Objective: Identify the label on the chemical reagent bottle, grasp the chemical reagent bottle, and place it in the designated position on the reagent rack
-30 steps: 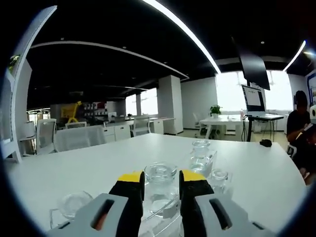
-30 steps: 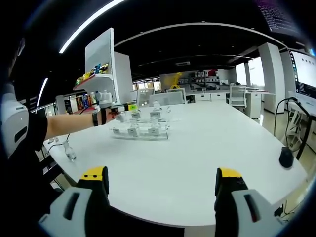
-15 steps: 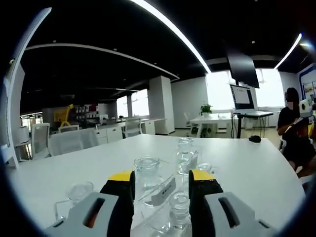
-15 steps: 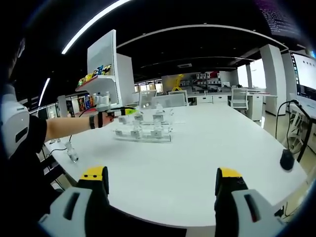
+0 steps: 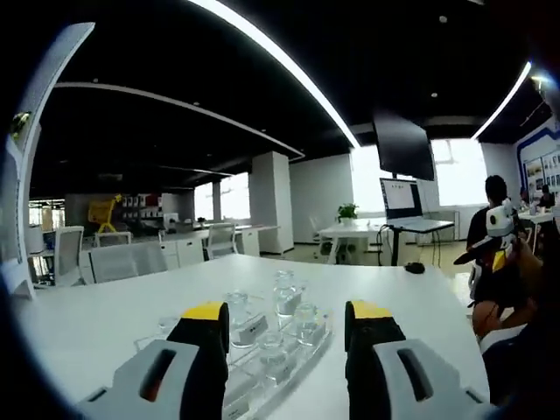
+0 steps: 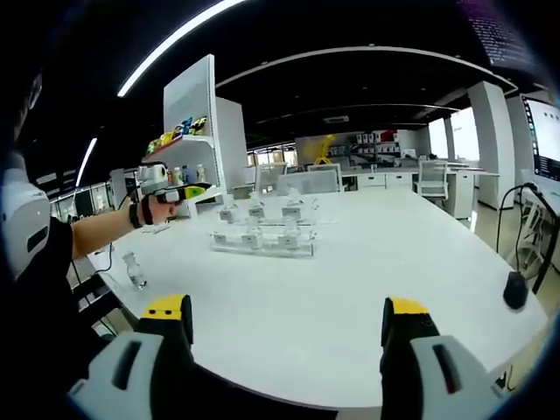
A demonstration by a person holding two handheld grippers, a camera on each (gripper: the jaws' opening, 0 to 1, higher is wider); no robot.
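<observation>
The left gripper (image 5: 284,319) has let go and backed away wide and empty, leaving its bottle (image 5: 237,308) in the rack (image 6: 262,248); the right gripper (image 6: 286,322) waits wide near the table edge, a loose bottle (image 6: 134,269) far left.

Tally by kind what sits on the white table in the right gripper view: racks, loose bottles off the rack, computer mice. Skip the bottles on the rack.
Clear reagent rack: 1
Loose glass bottle: 1
Black computer mouse: 1
Total: 3
</observation>
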